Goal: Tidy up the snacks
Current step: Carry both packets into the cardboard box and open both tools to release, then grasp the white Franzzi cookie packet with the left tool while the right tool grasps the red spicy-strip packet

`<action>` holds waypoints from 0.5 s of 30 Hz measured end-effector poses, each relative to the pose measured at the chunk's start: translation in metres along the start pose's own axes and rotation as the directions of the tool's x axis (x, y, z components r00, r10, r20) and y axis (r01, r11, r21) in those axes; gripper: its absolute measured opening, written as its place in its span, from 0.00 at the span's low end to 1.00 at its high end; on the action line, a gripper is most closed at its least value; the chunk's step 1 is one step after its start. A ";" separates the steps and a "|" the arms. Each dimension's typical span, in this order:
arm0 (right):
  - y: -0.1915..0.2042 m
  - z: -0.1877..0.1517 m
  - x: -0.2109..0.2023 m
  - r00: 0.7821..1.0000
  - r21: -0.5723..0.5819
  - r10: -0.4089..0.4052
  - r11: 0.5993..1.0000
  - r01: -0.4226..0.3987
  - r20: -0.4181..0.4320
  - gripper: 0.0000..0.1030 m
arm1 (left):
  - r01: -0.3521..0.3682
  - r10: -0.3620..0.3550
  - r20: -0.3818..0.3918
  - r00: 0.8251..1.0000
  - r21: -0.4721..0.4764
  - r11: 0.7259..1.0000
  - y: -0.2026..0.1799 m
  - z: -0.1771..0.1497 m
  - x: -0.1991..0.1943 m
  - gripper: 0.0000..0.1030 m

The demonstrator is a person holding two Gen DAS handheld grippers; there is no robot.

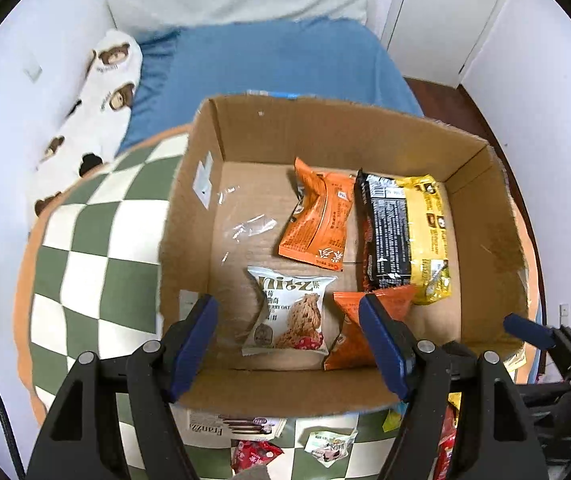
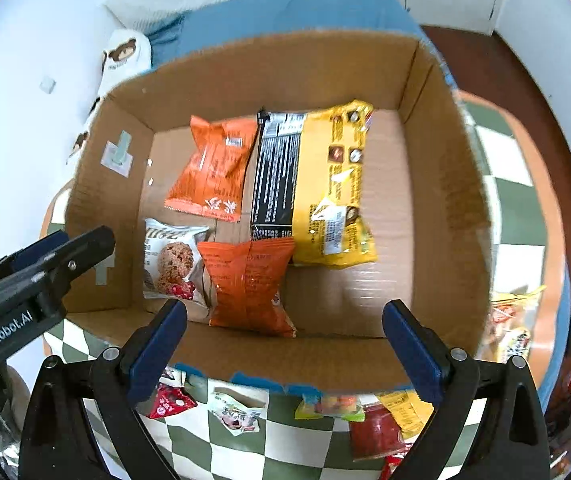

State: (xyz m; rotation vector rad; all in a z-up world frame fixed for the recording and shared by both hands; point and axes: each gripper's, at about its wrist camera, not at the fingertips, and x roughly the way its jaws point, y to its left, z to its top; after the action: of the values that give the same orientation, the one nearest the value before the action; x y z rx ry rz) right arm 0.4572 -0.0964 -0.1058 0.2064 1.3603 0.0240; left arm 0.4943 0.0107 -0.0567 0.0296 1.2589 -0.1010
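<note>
An open cardboard box (image 1: 205, 184) (image 2: 457, 200) sits on a green and white checkered cloth. Inside lie two orange packets (image 1: 317, 220) (image 2: 249, 284), a white cookie packet (image 1: 289, 316) (image 2: 173, 260), and a black and yellow bag (image 1: 409, 236) (image 2: 325, 184). My left gripper (image 1: 289, 344) is open and empty above the box's near edge, over the cookie packet. My right gripper (image 2: 285, 348) is open and empty above the near wall. Loose snack packets (image 2: 237, 412) lie on the cloth in front of the box.
A blue bed (image 1: 269, 60) with a bear-print pillow (image 1: 101, 92) lies behind the box. A white door (image 1: 445, 8) stands at the back right. More packets (image 2: 509, 320) lie to the right of the box. The left gripper shows in the right view (image 2: 37, 280).
</note>
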 end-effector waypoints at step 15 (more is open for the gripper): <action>0.003 -0.039 -0.102 0.963 -0.030 -0.059 0.997 0.070 0.262 0.97 | -0.022 0.020 0.206 0.978 0.007 1.000 -0.008 -0.043 -0.084 0.69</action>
State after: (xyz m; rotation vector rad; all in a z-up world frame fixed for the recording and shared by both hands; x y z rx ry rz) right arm 0.3977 -0.1026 -0.0144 0.1271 1.1020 -0.0305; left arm 0.4274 0.0110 0.0102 0.0390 1.0504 -0.0893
